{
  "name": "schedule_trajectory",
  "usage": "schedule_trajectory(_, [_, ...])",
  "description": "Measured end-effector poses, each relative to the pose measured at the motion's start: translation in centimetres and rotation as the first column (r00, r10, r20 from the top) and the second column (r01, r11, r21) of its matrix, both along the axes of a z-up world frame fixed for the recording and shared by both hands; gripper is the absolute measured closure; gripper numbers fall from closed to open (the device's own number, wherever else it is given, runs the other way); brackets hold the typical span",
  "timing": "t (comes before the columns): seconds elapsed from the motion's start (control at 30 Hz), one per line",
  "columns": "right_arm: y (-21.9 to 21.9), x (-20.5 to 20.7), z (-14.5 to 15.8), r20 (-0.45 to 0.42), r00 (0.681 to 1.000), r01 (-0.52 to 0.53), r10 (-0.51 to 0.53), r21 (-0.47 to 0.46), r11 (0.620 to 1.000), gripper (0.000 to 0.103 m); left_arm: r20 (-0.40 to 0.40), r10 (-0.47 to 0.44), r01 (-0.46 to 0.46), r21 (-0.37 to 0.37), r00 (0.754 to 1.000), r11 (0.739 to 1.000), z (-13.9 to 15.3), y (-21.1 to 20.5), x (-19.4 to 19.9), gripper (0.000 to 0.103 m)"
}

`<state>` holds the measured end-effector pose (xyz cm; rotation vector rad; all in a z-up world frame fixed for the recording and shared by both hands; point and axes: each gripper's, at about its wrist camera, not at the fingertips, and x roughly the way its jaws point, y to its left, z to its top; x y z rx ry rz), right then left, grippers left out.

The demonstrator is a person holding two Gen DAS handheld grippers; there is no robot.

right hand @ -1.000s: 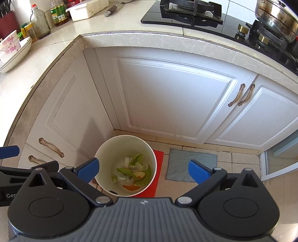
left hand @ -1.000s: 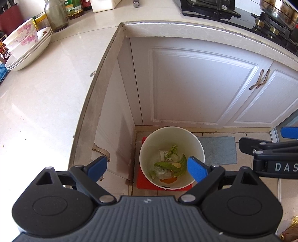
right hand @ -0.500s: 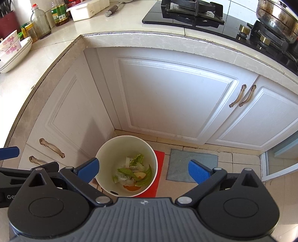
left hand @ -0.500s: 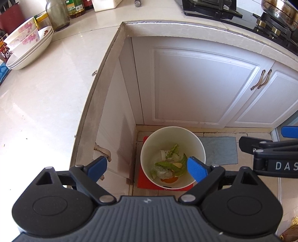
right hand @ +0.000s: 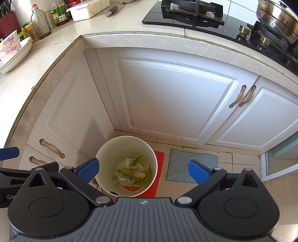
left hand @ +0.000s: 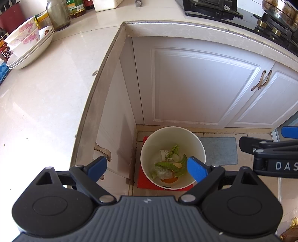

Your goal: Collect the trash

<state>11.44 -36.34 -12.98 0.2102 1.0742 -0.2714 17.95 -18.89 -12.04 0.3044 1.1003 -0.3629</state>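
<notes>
A white trash bin (left hand: 197, 138) stands on the floor in the cabinet corner, on a red mat (left hand: 142, 183). It holds green leaves (left hand: 168, 164), a paper cup (left hand: 163, 154) and orange peel (left hand: 168, 180). My left gripper (left hand: 147, 167) is open and empty, high above the bin. My right gripper (right hand: 143, 170) is open and empty, also above the bin (right hand: 111, 149). The trash (right hand: 134, 171) shows inside it in the right wrist view. The right gripper's body (left hand: 270, 156) shows at the right edge of the left wrist view.
A white counter (left hand: 46, 96) runs along the left with stacked bowls (left hand: 28, 46) and bottles (left hand: 57, 14). A black stove (right hand: 193, 13) with a pan (right hand: 277, 16) sits at the back right. White cabinet doors (right hand: 173, 100) and a grey floor mat (right hand: 191, 162) are by the bin.
Both views have shifted slightly, the left one drifting a little toward the counter. Both grippers stay open and empty, and the trash in the bin has not moved.
</notes>
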Motion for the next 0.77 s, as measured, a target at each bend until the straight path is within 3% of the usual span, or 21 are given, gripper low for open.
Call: schedule_trajectory(0.77, [-0.09,0.36,0.14,0.000,1.000,-0.003,0.003,-0.002,1.000,0.000,-0.003,0.001,-0.001,-0.001,1.000,1.000,0.00,0.07,0.02,0.010])
